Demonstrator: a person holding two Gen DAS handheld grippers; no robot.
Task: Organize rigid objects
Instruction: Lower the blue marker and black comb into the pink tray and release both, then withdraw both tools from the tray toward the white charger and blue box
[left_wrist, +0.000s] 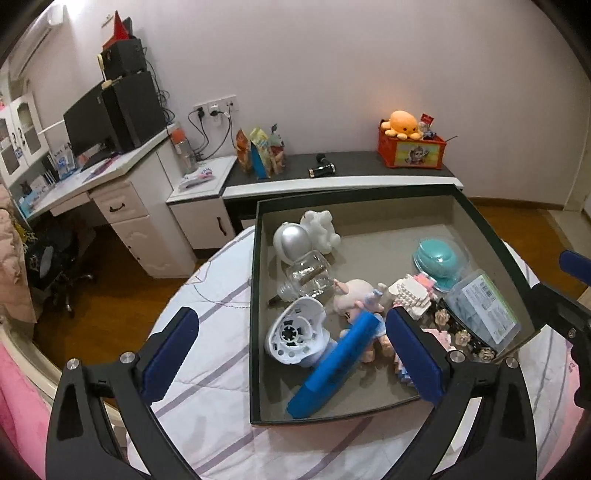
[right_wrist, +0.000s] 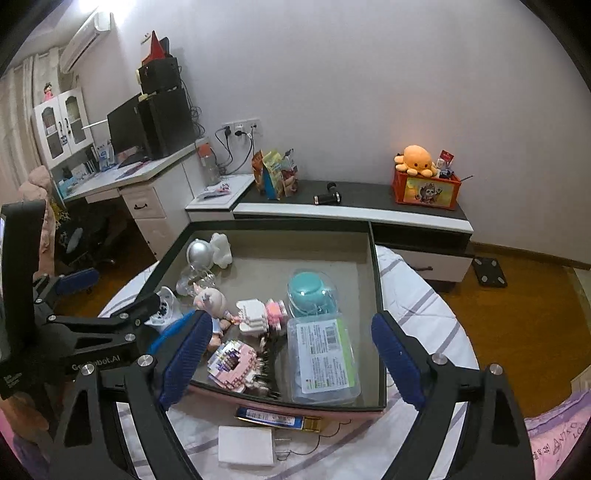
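A dark-rimmed box (left_wrist: 255, 295) with a grey floor sits on the striped bedding and holds many objects: a silver-and-white astronaut figure (left_wrist: 295, 238), a clear glass jar (left_wrist: 308, 277), a white plastic part (left_wrist: 295, 332), a doll (left_wrist: 354, 299), a long blue case (left_wrist: 336, 365), a teal dome item (left_wrist: 437, 258) and a clear plastic box with a label (right_wrist: 325, 358). My left gripper (left_wrist: 291, 354) is open above the box's near left side, over the blue case. My right gripper (right_wrist: 291, 354) is open above the box's near edge. A white charger (right_wrist: 247, 445) and a blue-gold flat pack (right_wrist: 277, 417) lie on the bedding in front.
A low dark-topped cabinet (left_wrist: 351, 166) stands behind the box with snack bags (left_wrist: 260, 151), a small black device (left_wrist: 321, 170) and an orange box with a plush octopus (left_wrist: 410, 144). A white desk with a monitor (left_wrist: 88, 125) stands at the left. Wooden floor lies around.
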